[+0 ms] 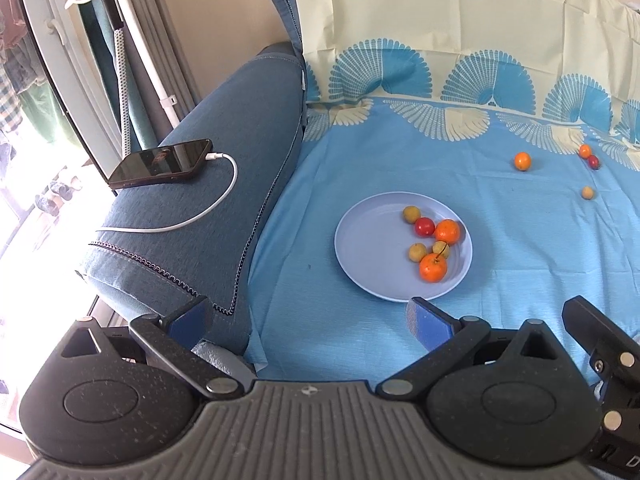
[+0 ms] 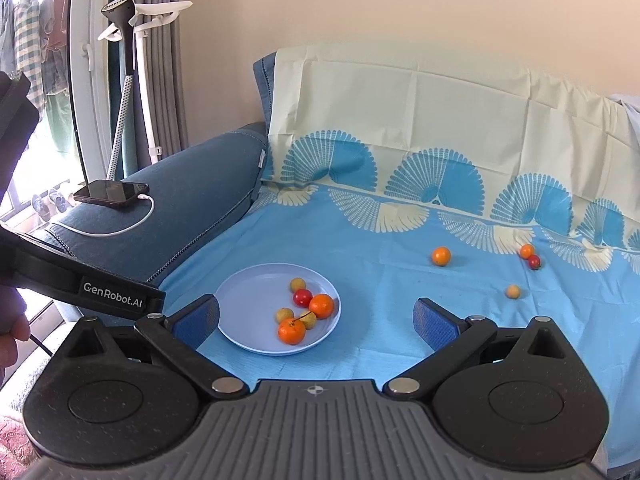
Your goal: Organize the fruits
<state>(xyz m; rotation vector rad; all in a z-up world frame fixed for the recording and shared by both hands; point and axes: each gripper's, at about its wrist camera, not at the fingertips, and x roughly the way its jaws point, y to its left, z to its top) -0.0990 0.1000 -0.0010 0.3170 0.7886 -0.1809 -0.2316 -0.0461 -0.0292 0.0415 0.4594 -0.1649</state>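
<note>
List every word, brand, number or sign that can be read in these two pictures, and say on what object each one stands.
"GenRobot.AI": white letters on the black body of the left claw, seen in the right wrist view.
"D": one white letter, cut off by the picture's edge, on the black body of the right claw in the left wrist view; the rest is out of frame.
The phone has a dark screen with no readable text.
</note>
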